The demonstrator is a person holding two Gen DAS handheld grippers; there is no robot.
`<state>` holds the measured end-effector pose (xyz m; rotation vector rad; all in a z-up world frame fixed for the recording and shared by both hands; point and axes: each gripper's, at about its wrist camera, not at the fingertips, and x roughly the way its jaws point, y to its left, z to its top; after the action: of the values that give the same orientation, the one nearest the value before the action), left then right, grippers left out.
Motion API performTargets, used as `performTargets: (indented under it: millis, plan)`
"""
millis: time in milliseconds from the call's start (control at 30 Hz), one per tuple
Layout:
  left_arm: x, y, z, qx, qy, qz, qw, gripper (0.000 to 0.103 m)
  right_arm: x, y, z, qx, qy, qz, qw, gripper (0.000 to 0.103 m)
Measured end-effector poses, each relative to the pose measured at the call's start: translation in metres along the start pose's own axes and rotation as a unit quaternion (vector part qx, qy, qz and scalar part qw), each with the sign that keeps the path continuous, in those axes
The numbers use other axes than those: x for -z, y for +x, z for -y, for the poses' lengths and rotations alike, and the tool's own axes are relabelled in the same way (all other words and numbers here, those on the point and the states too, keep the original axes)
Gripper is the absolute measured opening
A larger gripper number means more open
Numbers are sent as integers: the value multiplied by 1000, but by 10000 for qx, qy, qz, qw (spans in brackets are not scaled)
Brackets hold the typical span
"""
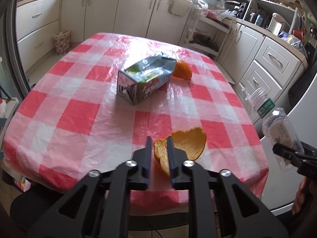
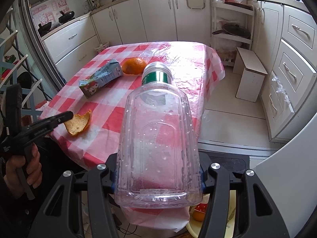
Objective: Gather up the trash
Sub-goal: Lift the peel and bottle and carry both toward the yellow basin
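My left gripper (image 1: 158, 140) is shut on a curved orange peel (image 1: 188, 144) and holds it over the near edge of the red-checked table (image 1: 79, 119); it also shows in the right wrist view (image 2: 79, 124). My right gripper (image 2: 157, 180) is shut on an empty clear plastic bottle (image 2: 158, 138) with a green label and silver cap, held off the table's near right corner. A crushed milk carton (image 1: 144, 79) lies on its side mid-table, also in the right wrist view (image 2: 101, 79). Behind it sits another piece of orange peel (image 1: 182, 69), dome up.
White kitchen cabinets (image 1: 99, 11) line the back and right walls. A small white stool (image 2: 250, 73) stands on the floor right of the table. A bin with trash (image 2: 200, 214) sits below the bottle. A white appliance (image 2: 293, 178) stands at the right.
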<state>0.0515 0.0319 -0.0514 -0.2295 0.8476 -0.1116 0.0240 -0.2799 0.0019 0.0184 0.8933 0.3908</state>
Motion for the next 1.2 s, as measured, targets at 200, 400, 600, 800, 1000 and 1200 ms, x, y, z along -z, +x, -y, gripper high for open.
performTargets:
  millis: [200, 400, 600, 800, 1000, 1200]
  plan:
    - [3, 6, -1, -106, -14, -26, 9999, 49, -2, 2, -3, -32, -49, 15, 10000, 56]
    - [6, 12, 9, -30, 225, -193, 9996, 13, 0, 3, -6, -8, -108, -7, 9999, 56]
    - [1, -10, 14, 98, 19, 50, 9999, 5, 2, -3, -1, 100, -13, 40, 9999, 56]
    - [0, -34, 40, 458, 47, 219, 9987, 4, 12, -21, 27, 329, 528, 159, 9979, 56]
    - [1, -51, 86, 857, 392, 305, 9951, 4, 41, -36, 66, 606, 1344, 137, 9890, 56]
    - [9, -55, 138, 1165, 764, 260, 9899, 4, 84, -34, 96, 820, 2138, -190, 9732, 56]
